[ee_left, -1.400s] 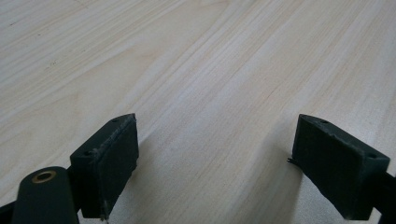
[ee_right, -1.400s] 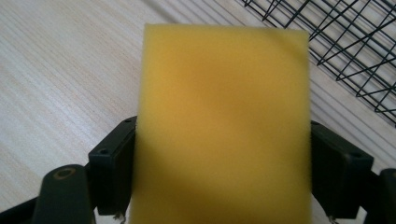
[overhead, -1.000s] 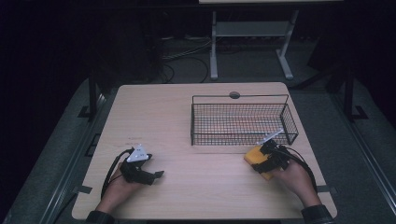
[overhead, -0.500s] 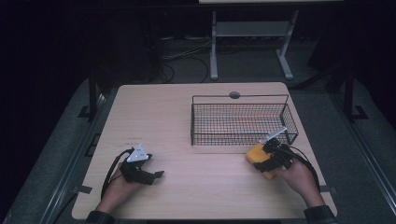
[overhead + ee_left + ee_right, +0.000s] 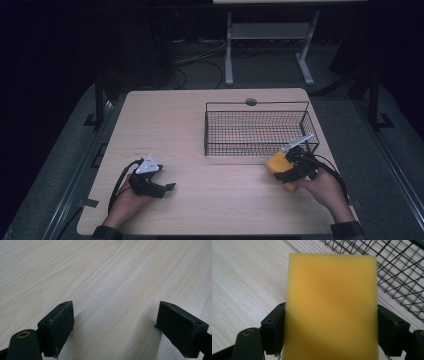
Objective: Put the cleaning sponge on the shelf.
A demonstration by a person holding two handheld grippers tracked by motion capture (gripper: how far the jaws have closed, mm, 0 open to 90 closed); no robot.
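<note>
Presently the right gripper (image 5: 292, 169) holds a yellow sponge block (image 5: 332, 307) across its width, one finger against each long side, just outside the near right corner of the black wire basket (image 5: 215, 131). The sponge sits at or just above the wooden worktop (image 5: 165, 120); whether it is touching cannot be settled from the high view. The left gripper (image 5: 162, 186) rests low over bare worktop at the near left, its fingers (image 5: 58, 326) spread wide with nothing between them.

Risks, as judged from this arrangement: the sponge is soft, so a light squeeze may let it slip or twist during a lift, while a hard one would deform it. The basket's near wall stands between sponge and interior; a lift that is too shallow could catch the sponge's leading edge on the top wire and pull it from the grip, or nudge the light basket across the worktop.

Contents: the basket appears empty, though a faint orange tint on its floor is too dim to identify
</note>
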